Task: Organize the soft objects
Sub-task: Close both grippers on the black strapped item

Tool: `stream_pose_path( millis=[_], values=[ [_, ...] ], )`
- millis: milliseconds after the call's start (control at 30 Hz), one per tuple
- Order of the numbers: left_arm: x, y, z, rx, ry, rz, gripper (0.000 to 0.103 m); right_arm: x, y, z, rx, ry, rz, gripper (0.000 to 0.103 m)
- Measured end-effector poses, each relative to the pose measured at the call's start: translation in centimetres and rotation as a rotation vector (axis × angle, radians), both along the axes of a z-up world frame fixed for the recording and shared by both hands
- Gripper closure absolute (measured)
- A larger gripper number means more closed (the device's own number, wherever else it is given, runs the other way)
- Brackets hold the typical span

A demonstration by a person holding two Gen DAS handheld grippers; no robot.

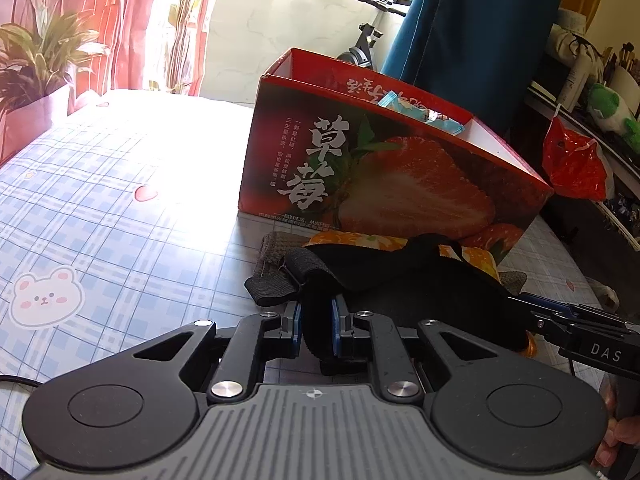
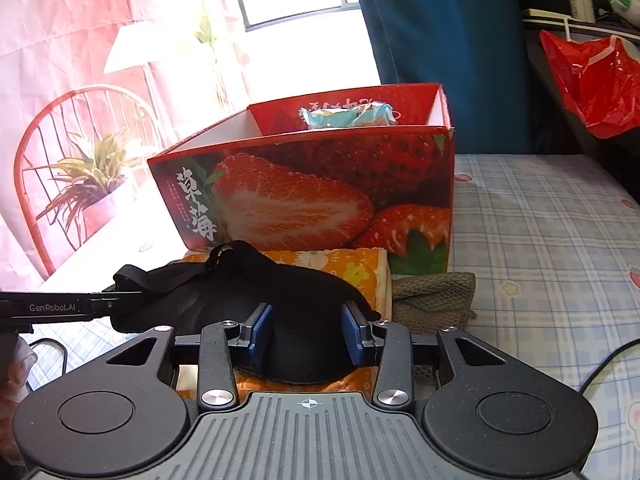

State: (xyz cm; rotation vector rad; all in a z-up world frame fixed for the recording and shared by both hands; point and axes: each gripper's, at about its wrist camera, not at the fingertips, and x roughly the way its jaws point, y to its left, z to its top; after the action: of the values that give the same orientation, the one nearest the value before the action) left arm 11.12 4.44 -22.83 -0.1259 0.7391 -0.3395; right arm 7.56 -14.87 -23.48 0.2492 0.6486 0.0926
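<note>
A black eye mask (image 2: 224, 292) with an elastic strap (image 1: 272, 290) lies on an orange flowered packet (image 2: 352, 268), in front of a red strawberry box (image 2: 320, 184). My left gripper (image 1: 316, 316) is shut on the mask's strap end, with black fabric squeezed between its blue pads. It shows from the side in the right wrist view as the left gripper (image 2: 114, 294). My right gripper (image 2: 308, 332) is on the mask's other half, which fills the gap between its pads. Its fingers (image 1: 532, 308) reach in from the right.
The box holds a teal wrapped packet (image 2: 348, 116). A grey-green knitted cloth (image 2: 436, 296) lies beside the orange packet. The surface is a blue plaid sheet (image 1: 100, 220). A potted plant (image 1: 36, 64) stands far left. A red plastic bag (image 2: 592, 80) hangs on a shelf at right.
</note>
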Motion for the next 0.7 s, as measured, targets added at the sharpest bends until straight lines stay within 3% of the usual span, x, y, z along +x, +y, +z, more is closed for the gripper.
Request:
stream_pose_path(
  millis=[333, 500, 700],
  values=[
    [-0.1, -0.9, -0.5, -0.006, -0.001, -0.061, 0.087, -0.4, -0.9, 0.0, 0.014, 0.001, -0.04, 0.069],
    [0.0, -0.7, -0.7, -0.008, 0.001, -0.064, 0.087, -0.9, -1.4, -0.2, 0.027, -0.001, -0.063, 0.064],
    [0.5, -0.7, -1.0, -0.01, 0.015, -0.064, 0.087, -0.8, -2.1, -0.7, 0.042, 0.01, -0.095, 0.048]
  ],
)
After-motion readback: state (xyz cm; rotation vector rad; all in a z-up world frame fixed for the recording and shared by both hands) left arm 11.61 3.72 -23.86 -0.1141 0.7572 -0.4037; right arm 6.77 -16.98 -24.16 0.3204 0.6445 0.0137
